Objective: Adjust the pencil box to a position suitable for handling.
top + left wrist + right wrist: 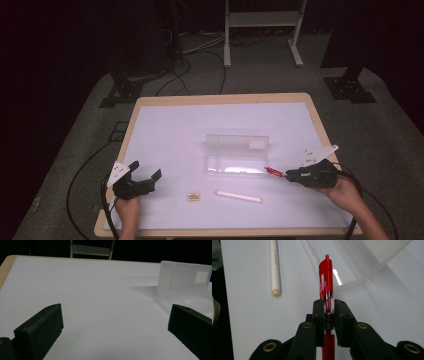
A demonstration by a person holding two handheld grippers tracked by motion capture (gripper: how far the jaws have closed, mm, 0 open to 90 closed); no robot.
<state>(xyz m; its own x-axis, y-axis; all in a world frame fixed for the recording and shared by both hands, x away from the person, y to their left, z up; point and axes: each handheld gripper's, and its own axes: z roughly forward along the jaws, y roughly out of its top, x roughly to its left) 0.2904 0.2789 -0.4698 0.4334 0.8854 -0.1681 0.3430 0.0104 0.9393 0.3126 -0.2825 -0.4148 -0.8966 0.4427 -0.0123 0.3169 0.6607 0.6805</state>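
Right gripper point(328, 308): jaws clenched on a red pen point(326, 277), which runs lengthwise between the pads with its clip end projecting ahead of them. In the high view the same right gripper point(290, 175) holds the red pen point(273, 171) level, its free end pointing at the near right corner of the clear plastic case point(236, 155), just beside that corner. Left gripper point(145, 172): jaws released, spread wide with nothing between them, well to the left of the case and nearer the person. The case lies with its lid standing upright along the far side; seen from the left gripper view, the case point(183, 287) rises beyond the right-hand jaw. A white stick point(238, 196) lies on the table point(170, 120) in front of the case, and a small tan piece point(193, 197) sits to the left of the stick
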